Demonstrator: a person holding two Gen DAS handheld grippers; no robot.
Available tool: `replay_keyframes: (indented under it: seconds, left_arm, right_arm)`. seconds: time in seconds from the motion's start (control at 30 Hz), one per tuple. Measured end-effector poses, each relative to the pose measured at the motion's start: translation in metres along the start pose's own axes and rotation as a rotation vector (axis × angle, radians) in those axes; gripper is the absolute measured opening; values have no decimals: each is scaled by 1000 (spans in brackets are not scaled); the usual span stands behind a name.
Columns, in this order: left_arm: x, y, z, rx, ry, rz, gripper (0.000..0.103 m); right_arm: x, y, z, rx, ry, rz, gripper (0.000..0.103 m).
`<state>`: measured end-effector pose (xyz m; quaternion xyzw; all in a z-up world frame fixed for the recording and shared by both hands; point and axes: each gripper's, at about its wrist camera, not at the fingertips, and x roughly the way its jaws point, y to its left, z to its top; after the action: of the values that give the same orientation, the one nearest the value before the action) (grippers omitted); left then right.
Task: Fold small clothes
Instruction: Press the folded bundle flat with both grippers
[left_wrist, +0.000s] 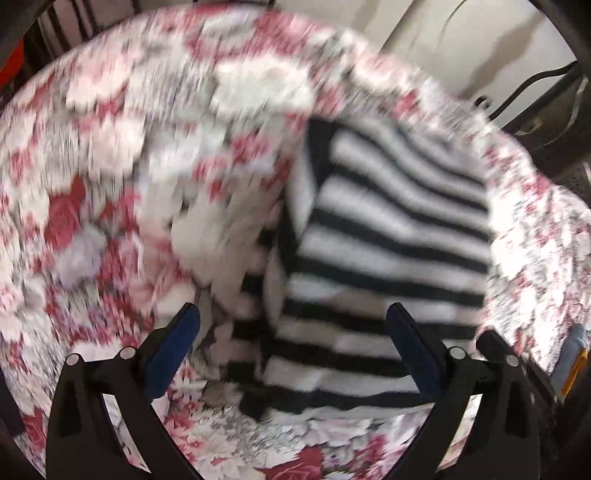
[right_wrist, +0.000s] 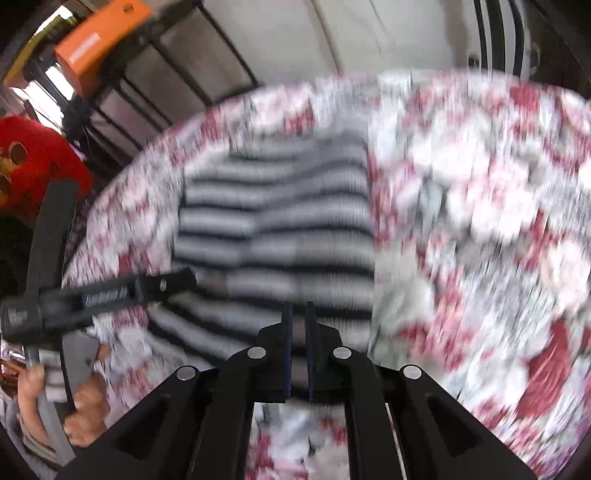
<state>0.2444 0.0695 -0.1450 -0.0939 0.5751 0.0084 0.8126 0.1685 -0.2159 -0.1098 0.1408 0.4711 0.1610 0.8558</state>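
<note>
black-and-white striped knit garment (left_wrist: 388, 236) folded on floral sheet (left_wrist: 110, 147) | left gripper (left_wrist: 295, 317) jaws wide, empty | right gripper (right_wrist: 299, 314) nearly closed, pinching nothing – both above garment, likely released

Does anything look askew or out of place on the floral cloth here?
Both views are blurred. The striped garment lies folded on the floral cloth, its left edge bunched and uneven. Nothing spilled or damaged shows.

A home, by the look of it: the surface (left_wrist: 110, 155) wears a cloth printed with red and pink flowers; a striped garment (left_wrist: 388, 229) lies on it; pale walls (right_wrist: 295, 33), dark metal shelving (right_wrist: 155, 66) and an orange box (right_wrist: 99, 37) stand behind.
</note>
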Motion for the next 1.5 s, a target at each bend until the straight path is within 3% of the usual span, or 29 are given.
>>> replay_keyframes:
  seconds: [0.1, 0.23, 0.3, 0.37, 0.47, 0.73, 1.0, 1.5]
  left_arm:
    - [-4, -3, 11, 7, -31, 31, 98]
    - [32, 0, 13, 10, 37, 109, 98]
    - [46, 4, 10, 0, 57, 82, 99]
    - [58, 13, 10, -56, 94, 3, 99]
    - [57, 15, 10, -50, 92, -6, 99]
    - [32, -5, 4, -15, 60, 39, 99]
    - [-9, -24, -28, 59, 35, 106, 99]
    - [-96, -42, -74, 146, -154, 143, 99]
  right_arm:
    - [4, -4, 26, 29, -53, -13, 8]
    - [28, -19, 50, 49, -61, -53, 6]
    - [51, -30, 52, 64, -14, -68, 2]
    - [68, -41, 46, 67, 3, -78, 2]
    - [70, -47, 42, 68, -5, -63, 1]
    - [42, -39, 35, 80, -9, -68, 6]
    - [22, -25, 18, 55, 16, -63, 13]
    - [-39, -4, -3, 5, -45, -8, 33]
